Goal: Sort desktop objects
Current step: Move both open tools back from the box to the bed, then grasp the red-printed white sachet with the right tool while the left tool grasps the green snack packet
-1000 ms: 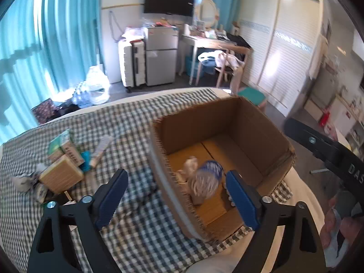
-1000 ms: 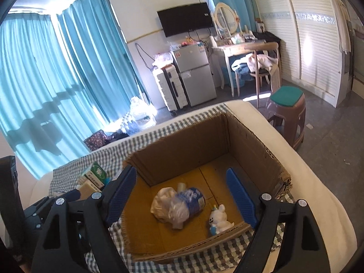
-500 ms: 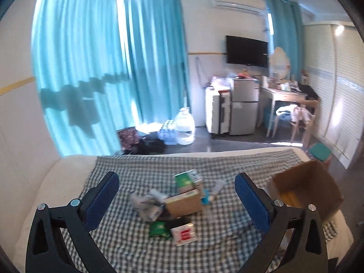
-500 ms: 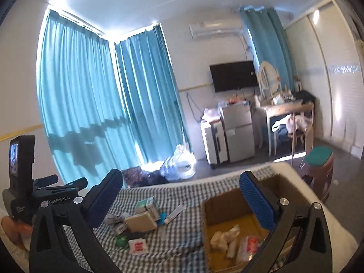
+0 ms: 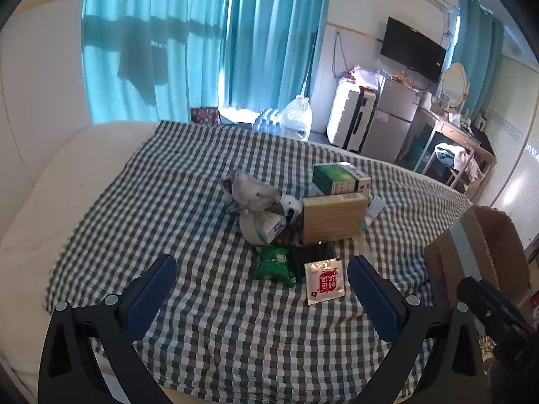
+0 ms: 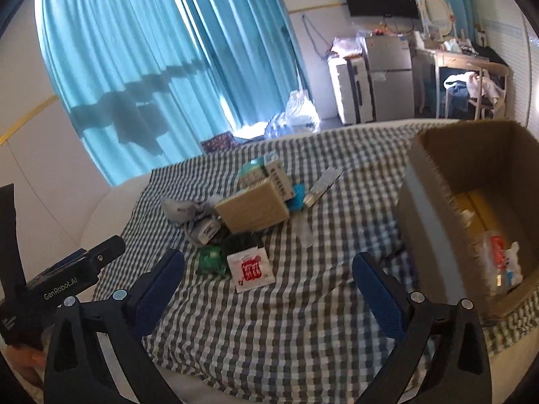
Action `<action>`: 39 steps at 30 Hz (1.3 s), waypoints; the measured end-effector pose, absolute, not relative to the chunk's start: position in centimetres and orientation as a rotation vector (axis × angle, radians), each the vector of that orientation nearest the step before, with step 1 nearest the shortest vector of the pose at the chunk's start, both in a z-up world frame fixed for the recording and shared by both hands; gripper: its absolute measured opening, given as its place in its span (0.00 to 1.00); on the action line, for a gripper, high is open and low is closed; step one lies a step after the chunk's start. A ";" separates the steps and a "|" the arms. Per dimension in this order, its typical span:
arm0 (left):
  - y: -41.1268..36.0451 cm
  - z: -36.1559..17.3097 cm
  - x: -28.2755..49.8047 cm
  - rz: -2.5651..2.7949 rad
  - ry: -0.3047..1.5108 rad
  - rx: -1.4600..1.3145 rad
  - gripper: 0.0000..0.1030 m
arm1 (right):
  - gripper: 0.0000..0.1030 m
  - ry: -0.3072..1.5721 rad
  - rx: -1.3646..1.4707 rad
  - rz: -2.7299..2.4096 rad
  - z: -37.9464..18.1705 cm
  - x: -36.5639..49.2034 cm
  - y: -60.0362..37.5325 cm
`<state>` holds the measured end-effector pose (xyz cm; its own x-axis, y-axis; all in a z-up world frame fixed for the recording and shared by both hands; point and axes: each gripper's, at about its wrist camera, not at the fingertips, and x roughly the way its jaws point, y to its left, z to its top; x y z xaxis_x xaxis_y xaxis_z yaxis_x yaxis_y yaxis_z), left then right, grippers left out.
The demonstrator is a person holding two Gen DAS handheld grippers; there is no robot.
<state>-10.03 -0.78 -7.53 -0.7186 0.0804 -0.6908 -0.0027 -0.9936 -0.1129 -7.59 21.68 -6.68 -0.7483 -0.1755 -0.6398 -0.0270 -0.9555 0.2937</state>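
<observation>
A pile of small objects lies on the checked cloth (image 5: pixel 188 202): a tan box (image 5: pixel 331 217), a green box (image 5: pixel 338 178), a grey plastic bag (image 5: pixel 251 193), a green packet (image 5: pixel 272 265) and a white sachet with red print (image 5: pixel 325 280). My left gripper (image 5: pixel 260 260) hangs open just short of the green packet, nothing between its fingers. The right gripper (image 6: pixel 268 257) faces the same sachet (image 6: pixel 251 269) and tan box (image 6: pixel 252 208); its wide jaws are closing on nothing. The cardboard box (image 6: pixel 431 208) at right holds several items.
A white tube (image 6: pixel 323 183) lies between the pile and the cardboard box. The left gripper's black housing (image 6: pixel 67 279) shows at the left of the right wrist view. White mattress edge (image 5: pixel 50 195) borders the cloth. Curtains, a fridge and a desk stand behind.
Both views swung away from the cardboard box, leftward and down, onto the pile of loose objects. Both pairs of jaws spread wider. The objects dropped in the box stay there.
</observation>
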 end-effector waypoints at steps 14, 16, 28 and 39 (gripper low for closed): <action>-4.7 -17.8 -15.5 2.800 -0.192 -1.477 1.00 | 0.67 -0.235 1.373 -2.598 -19.5 -18.0 15.4; -4.7 -17.9 -15.7 2.787 -0.195 -1.486 1.00 | 0.67 -0.240 1.381 -2.584 -20.1 -18.8 15.2; -1.8 -19.2 -16.9 2.717 -0.058 -1.446 1.00 | 0.67 -0.149 1.410 -2.547 -22.2 -20.3 14.7; -0.3 -20.5 -18.9 2.649 -0.085 -1.463 1.00 | 0.15 -0.239 1.409 -2.559 -22.0 -18.8 18.3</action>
<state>-18.87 -0.26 -20.48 -0.5278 0.1271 -0.8398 -0.0728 -0.9919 -0.1043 -18.82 18.27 -22.03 -0.5210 -0.2600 -0.8130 0.1049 -0.9648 0.2413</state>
